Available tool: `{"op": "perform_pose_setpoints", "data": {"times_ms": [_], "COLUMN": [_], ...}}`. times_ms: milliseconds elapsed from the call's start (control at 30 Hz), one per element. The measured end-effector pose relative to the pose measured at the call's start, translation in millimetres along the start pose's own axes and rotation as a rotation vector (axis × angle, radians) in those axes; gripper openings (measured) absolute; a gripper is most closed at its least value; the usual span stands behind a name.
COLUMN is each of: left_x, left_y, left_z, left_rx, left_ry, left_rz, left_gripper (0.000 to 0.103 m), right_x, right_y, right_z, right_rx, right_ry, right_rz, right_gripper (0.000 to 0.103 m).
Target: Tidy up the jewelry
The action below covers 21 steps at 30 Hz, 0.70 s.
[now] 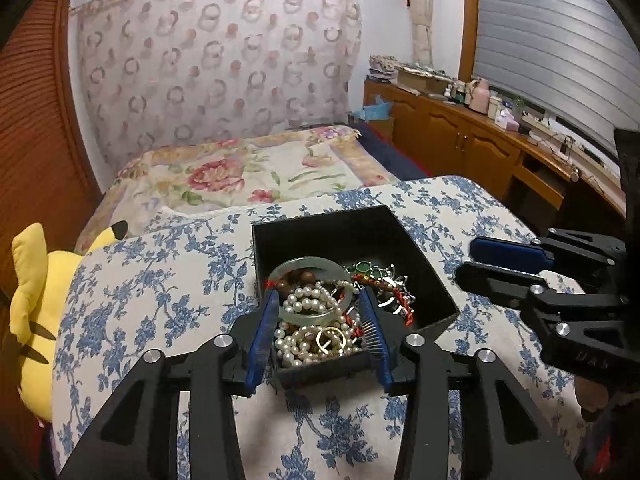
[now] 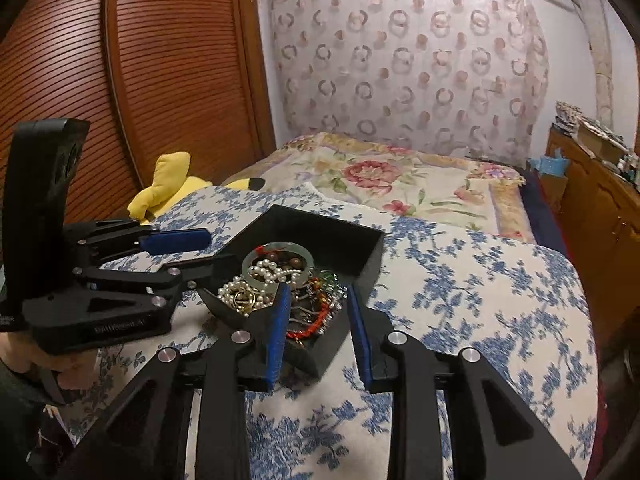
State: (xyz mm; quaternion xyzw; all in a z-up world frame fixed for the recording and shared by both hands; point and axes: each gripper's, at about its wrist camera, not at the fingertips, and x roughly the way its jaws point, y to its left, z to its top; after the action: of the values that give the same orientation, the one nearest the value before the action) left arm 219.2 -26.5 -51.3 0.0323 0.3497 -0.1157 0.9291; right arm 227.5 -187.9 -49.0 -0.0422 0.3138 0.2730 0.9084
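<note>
The left gripper is held open over the pearl strands and pale bangle heaped in the black box, the right gripper is held open at the box's corner, nothing gripped, and the box is rested on the blue-flowered cloth.

Left gripper: black linked arms, blue ribbed pads, silver round screws.
Right gripper: same build.
</note>
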Motion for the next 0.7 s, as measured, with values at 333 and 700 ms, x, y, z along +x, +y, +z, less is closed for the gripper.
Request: {"op": "perform_pose_setpoints", "data": {"times_ms": [333, 700], "left_x": [-50, -92], "left_y": [-10, -20], "left_z": [-17, -44], "left_rx": [-0.010, -0.042], "left_ry": [-0.121, -0.169], "left_rz": [0.077, 0.101], "left_gripper": [0.094, 0.095], "right_x": [-61, -112], "right_y": [1, 18], "right_z": [-20, -33], "right_rx": [0.056, 0.070], "right_ry": [-0.128, -0.229], "right_rz": [-0.069, -0.144], "right_gripper": [0.073, 0.101]}}
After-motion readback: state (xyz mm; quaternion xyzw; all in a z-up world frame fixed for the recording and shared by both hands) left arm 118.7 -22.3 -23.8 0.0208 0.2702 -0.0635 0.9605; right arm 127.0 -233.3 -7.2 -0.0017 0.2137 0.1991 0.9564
